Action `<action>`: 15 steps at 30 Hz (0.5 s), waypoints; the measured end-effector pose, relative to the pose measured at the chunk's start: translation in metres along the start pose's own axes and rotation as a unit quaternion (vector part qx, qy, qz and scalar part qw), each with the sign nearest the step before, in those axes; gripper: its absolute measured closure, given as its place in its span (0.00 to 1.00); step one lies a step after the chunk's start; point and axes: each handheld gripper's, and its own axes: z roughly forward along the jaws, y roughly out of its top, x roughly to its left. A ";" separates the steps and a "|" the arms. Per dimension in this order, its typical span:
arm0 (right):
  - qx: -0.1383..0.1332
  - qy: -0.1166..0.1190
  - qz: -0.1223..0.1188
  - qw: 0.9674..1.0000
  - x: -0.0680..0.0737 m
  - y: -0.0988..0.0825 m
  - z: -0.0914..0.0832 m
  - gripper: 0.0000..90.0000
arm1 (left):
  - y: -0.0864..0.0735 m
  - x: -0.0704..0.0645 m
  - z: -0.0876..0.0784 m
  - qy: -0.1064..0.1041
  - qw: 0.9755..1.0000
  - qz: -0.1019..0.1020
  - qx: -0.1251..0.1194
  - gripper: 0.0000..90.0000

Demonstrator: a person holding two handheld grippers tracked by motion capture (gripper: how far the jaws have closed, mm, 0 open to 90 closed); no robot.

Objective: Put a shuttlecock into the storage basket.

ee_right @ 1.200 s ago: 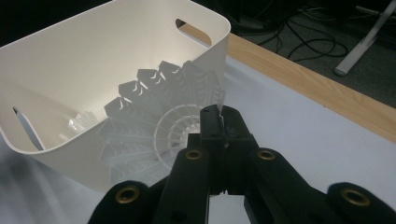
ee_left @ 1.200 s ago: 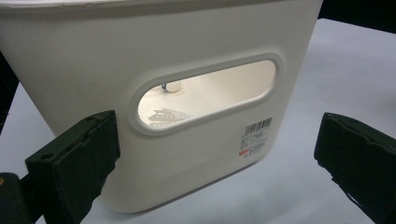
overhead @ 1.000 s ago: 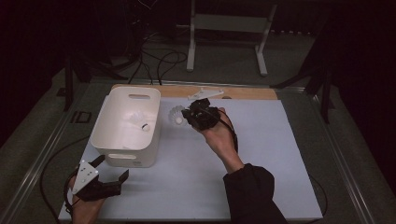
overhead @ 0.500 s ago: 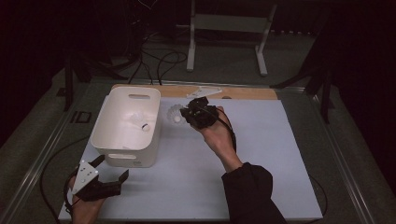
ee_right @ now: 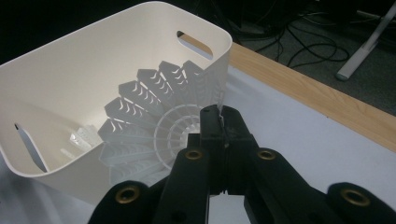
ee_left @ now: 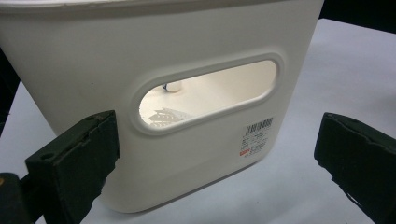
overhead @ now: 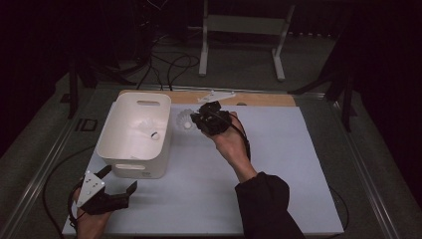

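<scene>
We are holding the right hand-held gripper (overhead: 195,119) raised, wrist bent, clamped on a white shuttlecock (ee_right: 154,116) just beside the white bin (overhead: 130,149); our left hand-held gripper (overhead: 119,180) is resting gaping, facing the bin's near wall.

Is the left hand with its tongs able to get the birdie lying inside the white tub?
Probably yes. The left tongs are open beside the tub, whose top is open above the birdie; they would need to lift over the wall.
</scene>
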 end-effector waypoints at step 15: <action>-0.007 0.012 0.007 1.000 -0.001 0.007 0.003 0.99 | 0.000 0.000 0.000 0.000 1.000 0.000 0.002 0.01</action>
